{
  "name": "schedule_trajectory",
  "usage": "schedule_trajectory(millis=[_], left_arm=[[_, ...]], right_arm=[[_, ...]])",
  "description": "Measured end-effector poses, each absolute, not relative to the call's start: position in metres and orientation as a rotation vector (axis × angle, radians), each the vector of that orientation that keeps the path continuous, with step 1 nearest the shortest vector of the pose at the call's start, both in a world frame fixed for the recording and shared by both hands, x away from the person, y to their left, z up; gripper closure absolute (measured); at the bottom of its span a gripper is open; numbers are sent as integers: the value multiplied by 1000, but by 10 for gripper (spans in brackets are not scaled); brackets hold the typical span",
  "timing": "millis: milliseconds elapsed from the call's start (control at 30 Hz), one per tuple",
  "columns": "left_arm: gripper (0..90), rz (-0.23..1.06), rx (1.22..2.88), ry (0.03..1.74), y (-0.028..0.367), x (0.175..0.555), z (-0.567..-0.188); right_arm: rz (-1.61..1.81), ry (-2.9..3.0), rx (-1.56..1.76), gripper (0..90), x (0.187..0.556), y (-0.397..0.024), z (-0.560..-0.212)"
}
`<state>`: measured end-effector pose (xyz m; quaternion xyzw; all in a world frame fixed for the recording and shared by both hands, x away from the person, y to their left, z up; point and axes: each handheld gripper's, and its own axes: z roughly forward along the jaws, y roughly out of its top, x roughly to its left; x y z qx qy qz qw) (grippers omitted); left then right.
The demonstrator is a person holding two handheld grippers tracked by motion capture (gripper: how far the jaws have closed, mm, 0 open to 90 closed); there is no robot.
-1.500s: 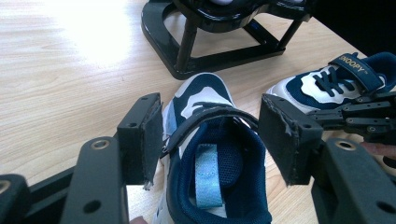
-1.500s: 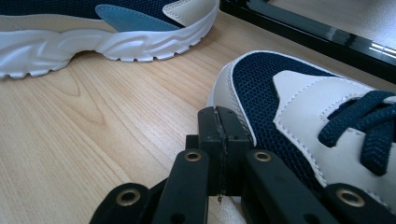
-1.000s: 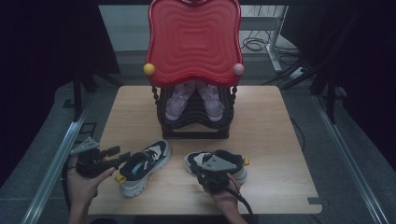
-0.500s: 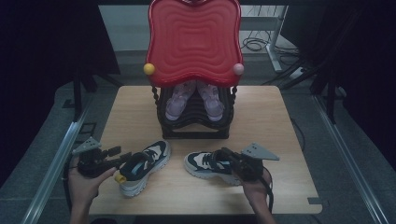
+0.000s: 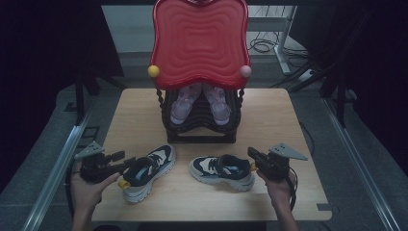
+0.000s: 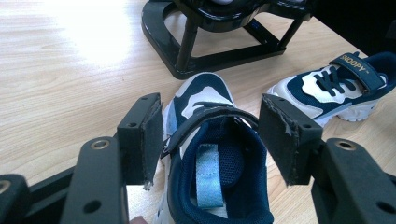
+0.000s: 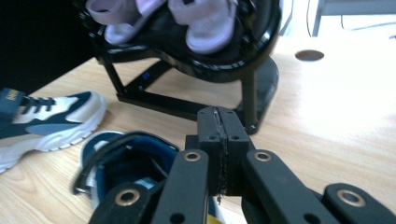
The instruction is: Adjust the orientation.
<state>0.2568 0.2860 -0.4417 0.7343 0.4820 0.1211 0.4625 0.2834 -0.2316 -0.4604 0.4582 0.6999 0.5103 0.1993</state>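
On the wooden table (image 5: 288, 120), two navy-and-white sneakers lie in front of a black shoe rack (image 5: 202, 130) that carries a pair of pale pink shoes (image 5: 199, 102) under a big red wavy panel (image 5: 199, 43). The left sneaker (image 5: 146, 171) lies at an angle, toe toward the rack; the left gripper (image 5: 126, 162) sits at its heel end with its jaws spread wide on either side of the collar, and in the left gripper view the pads (image 6: 149, 135) stand just beside the shoe's opening (image 6: 219, 163) without pressing on it, as far as that angle lets one judge. The right sneaker (image 5: 222, 171) lies sideways, toe pointing left, heel toward the right gripper (image 5: 253, 158), which is just beside the heel with its jaws pressed flat together on nothing (image 7: 219, 140). Whether that closed tip touches the heel is hard to tell from above.
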Motion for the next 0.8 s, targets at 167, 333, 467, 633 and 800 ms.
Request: schedule_trajectory(millis=[167, 333, 467, 633, 800], left_arm=[[409, 293, 1811, 1184, 285, 258, -443], [408, 289, 1817, 1183, 284, 259, -444], [407, 287, 1821, 1183, 283, 259, -444], [407, 287, 1822, 1182, 283, 259, -444], [407, 287, 1820, 1184, 284, 259, -445]], right_arm=[[1422, 1984, 1302, 894, 291, -239, -470], [1431, 2012, 1303, 895, 295, -244, -475], [1430, 2032, 1310, 895, 299, -247, -480], [1420, 2064, 1312, 894, 301, -245, -485], [1412, 2096, 1309, 895, 302, -244, -488]])
